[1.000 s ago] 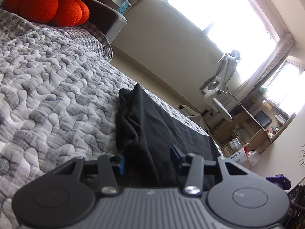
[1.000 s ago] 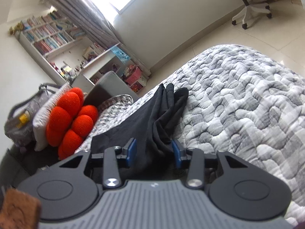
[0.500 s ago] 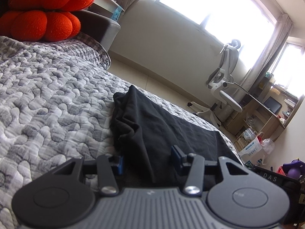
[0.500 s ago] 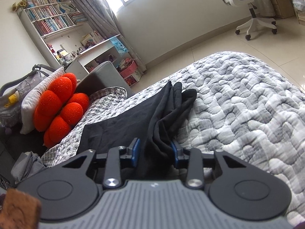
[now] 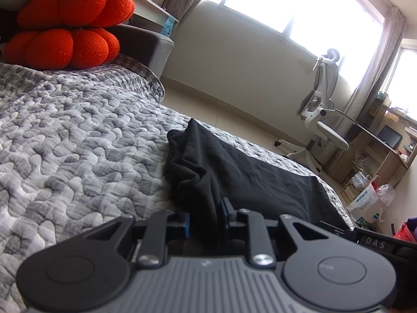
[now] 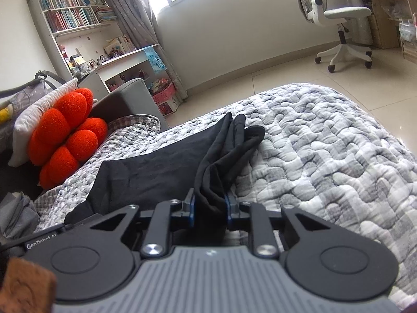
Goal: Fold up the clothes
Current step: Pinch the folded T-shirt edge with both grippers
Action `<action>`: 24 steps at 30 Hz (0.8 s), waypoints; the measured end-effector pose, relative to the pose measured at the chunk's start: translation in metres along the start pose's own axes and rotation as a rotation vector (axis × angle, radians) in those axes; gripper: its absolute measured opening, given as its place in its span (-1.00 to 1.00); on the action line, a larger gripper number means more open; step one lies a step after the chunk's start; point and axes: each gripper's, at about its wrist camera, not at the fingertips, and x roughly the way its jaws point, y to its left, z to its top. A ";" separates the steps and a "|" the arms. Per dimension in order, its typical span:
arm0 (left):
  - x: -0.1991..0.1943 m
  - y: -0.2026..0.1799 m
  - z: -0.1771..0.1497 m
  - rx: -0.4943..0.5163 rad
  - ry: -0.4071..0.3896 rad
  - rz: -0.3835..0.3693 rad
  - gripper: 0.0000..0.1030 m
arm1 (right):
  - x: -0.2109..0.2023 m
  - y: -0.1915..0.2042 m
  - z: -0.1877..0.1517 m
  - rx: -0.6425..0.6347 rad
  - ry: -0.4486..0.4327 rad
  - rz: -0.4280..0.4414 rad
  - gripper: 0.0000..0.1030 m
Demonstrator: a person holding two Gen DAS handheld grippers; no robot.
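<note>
Left wrist view, my left claw [image 5: 204, 215]: pinching a bunched fold of the black garment [image 5: 234, 167] between its blue pads
Garment here: on the grey quilted bed [image 5: 78, 143], running from my claw toward 1 o'clock
Orange cushion [image 5: 67, 28]: at 10 o'clock, far end of the bed
Right wrist view, my right claw [image 6: 209, 210]: clamped on a thick fold of the same garment [image 6: 156, 172]
Garment here: flat part spreads toward 10 o'clock, gathered edge toward 12
Office chair [image 6: 338, 18]: on the floor at 2 o'clock

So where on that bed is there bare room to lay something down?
Bare quilt lies right of the black garment, out to the bed's edge. In the left wrist view, quilt is free between garment and orange cushion. It is crowded where both grippers pinch the cloth.
</note>
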 end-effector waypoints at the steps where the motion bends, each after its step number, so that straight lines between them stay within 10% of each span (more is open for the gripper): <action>1: 0.000 -0.001 0.000 0.005 -0.001 0.004 -0.64 | 0.000 0.001 0.000 -0.009 -0.001 -0.008 -0.57; 24: 0.000 -0.021 -0.004 0.120 -0.007 0.090 -0.65 | 0.003 0.008 -0.003 -0.063 -0.008 -0.051 -0.56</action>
